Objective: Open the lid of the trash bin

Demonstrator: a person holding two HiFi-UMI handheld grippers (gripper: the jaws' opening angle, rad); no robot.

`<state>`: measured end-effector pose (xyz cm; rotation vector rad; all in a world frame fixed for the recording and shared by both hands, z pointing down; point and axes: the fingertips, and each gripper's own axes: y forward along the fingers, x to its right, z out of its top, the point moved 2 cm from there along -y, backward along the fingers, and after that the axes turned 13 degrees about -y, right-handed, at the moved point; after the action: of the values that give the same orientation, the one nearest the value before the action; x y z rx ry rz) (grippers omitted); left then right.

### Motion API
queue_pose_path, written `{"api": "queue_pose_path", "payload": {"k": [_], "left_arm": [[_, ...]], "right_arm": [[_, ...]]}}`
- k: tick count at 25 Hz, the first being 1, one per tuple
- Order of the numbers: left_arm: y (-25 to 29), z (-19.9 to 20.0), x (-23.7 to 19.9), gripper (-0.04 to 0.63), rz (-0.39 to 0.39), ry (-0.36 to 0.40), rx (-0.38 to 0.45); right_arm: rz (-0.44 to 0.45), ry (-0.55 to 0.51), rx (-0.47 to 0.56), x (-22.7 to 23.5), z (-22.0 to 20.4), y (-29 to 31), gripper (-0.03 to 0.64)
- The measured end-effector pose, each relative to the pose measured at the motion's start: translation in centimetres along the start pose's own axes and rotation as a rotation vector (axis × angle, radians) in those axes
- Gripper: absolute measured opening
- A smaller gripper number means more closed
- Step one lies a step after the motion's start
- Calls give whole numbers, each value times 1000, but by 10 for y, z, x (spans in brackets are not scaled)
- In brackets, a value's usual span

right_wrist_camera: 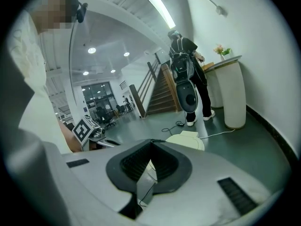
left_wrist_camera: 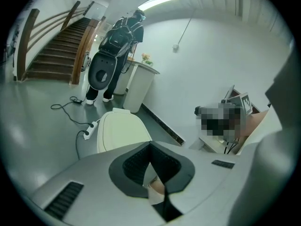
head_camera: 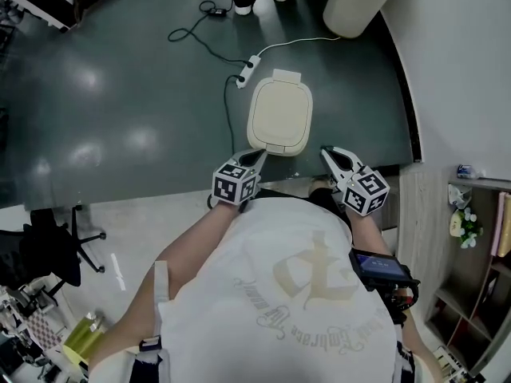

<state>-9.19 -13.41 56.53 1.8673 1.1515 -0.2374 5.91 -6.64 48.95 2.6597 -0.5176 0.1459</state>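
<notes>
Just off the near left corner of the trash bin (head_camera: 279, 116), the left gripper (head_camera: 257, 156) hangs with its jaws pinched together on nothing, tip close to the bin's edge, though I can't tell if it touches. Bin sits on the dark floor (head_camera: 120, 94) right ahead of the person, cream lid (head_camera: 279, 102) flat down and closed, power strip (head_camera: 248, 69) just past its far left corner. Off the bin's near right corner the right gripper (head_camera: 328, 152) is the same deal, jaws closed up and empty.
</notes>
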Motion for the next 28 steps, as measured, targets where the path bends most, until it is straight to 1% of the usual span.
{"api": "queue_pose_path", "payload": {"k": [4,9,15,22,28], "left_arm": [[9,-4,-3,6,11,-2,-22],[25,-9,-2,6,13,16,-64],[45,-15,-6,6,41,0,-86],[64,-34,-12,6,73,-12,-148],[96,-35,-21,6,103,-19,-173]], "right_arm": [[15,2,-7,6,-2,5,5],[23,15,-14,20,-6,10,5],[75,22,-44,22,-19,20,5],[115,45,-53,28,-32,32,5],[145,64,-62,50,-51,43,5]]}}
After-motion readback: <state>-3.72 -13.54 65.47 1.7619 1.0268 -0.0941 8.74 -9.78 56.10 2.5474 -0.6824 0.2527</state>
